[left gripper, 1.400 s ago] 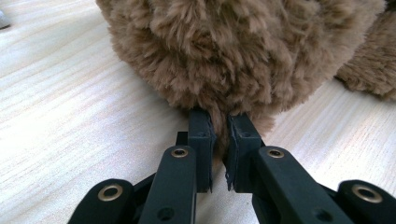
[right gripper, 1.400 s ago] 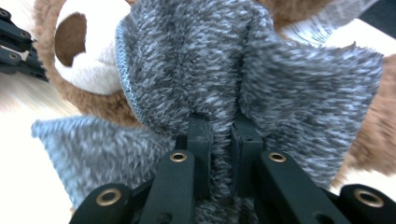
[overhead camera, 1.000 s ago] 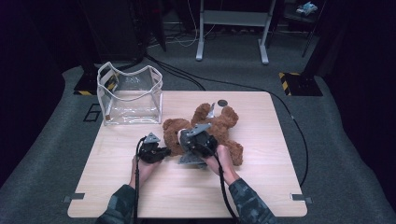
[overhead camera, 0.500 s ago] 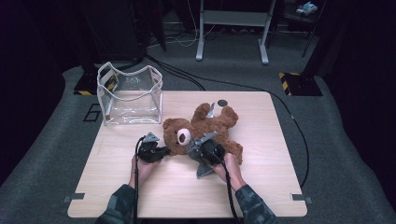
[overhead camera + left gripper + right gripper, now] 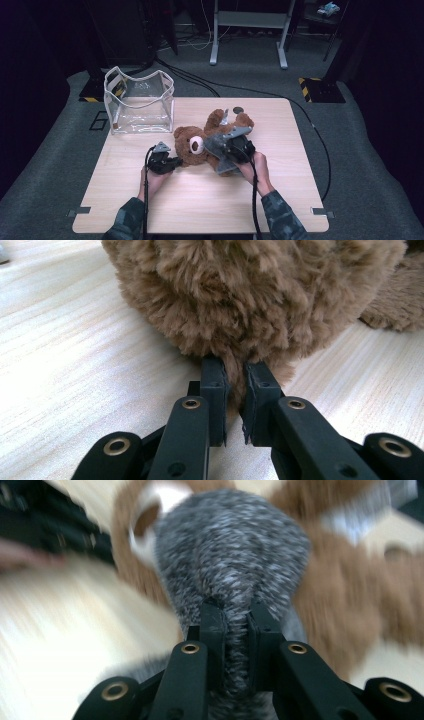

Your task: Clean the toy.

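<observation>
A brown teddy bear [image 5: 192,145] lies on its back in the middle of the wooden table [image 5: 200,210]. My left gripper [image 5: 175,162] lies low at the left of its head, shut on a tuft of the brown fur [image 5: 250,290]; the jaws [image 5: 235,385] pinch it close together. My right gripper [image 5: 222,156] hovers over the bear's belly. It is shut on a grey fuzzy piece of cloth [image 5: 235,545], which bunches between its jaws [image 5: 235,615] and hangs at the bear's side [image 5: 226,167]. The right gripper view is blurred.
A clear plastic bag [image 5: 140,102] stands open at the table's back left corner. A small dark round object [image 5: 238,108] lies near the far edge behind the bear. Cables trail from both grippers toward the near edge.
My right gripper has moved right and slightly up with the grey cloth in it. The left gripper and the bear's head have stayed in place.
</observation>
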`<control>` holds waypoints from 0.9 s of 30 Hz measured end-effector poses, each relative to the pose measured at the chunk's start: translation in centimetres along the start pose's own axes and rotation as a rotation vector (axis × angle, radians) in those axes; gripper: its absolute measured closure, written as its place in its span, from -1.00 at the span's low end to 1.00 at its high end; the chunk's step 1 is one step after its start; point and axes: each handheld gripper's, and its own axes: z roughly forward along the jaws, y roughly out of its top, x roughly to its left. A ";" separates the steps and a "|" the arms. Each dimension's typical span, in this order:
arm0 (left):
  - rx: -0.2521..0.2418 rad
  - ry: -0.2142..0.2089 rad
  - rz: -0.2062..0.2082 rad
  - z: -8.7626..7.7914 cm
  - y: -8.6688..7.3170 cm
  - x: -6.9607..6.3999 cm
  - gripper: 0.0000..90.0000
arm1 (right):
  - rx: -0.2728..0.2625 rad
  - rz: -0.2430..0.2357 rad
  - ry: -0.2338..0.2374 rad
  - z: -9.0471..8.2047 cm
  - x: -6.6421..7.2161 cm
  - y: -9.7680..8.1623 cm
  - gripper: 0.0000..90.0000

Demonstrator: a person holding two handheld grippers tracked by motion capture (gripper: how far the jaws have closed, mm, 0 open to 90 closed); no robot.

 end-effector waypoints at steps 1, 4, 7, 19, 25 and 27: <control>0.000 -0.001 0.000 0.0 0.0 0.0 0.80 | -0.023 -0.020 -0.002 0.4 0.2 0.9 0.79; 0.003 -0.003 0.007 0.0 0.0 0.0 0.80 | -0.043 -0.034 0.026 2.0 1.0 3.7 0.79; 0.001 -0.005 0.002 0.0 0.0 0.0 0.80 | -0.059 -0.008 0.043 3.9 2.2 5.7 0.79; -0.005 0.005 -0.005 0.4 0.3 -0.2 0.80 | 0.009 -0.044 0.061 4.1 2.8 3.0 0.81; -0.003 -0.011 -0.010 0.8 0.6 -0.1 0.80 | 0.033 0.017 0.044 3.2 1.2 2.0 0.80; 0.000 -0.011 -0.007 0.8 0.7 -0.1 0.80 | -0.001 0.006 0.035 2.6 1.3 2.9 0.79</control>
